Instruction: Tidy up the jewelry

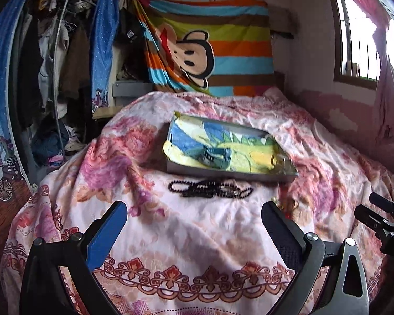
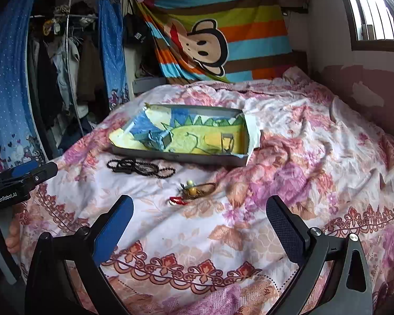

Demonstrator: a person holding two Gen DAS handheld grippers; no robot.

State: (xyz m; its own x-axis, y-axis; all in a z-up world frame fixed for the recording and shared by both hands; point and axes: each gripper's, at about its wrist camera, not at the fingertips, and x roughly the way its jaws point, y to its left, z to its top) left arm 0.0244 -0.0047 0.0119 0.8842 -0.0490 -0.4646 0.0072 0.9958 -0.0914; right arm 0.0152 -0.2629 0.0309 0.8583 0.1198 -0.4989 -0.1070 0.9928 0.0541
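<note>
Grippers (image 1: 194, 218) open; 1 bead necklace (image 2: 140, 168).

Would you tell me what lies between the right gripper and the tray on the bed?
In the right wrist view, a small beaded trinket lies on the quilt between the right gripper and the tray; black beads sit further left.

A bed covered by a pink floral quilt (image 2: 289, 136) is seen, on which a shallow grey tray (image 2: 176, 156) lined with a dinosaur cloth, a black bead necklace (image 2: 140, 168) and a small amber-and-red trinket (image 2: 194, 191) are laid.
</note>
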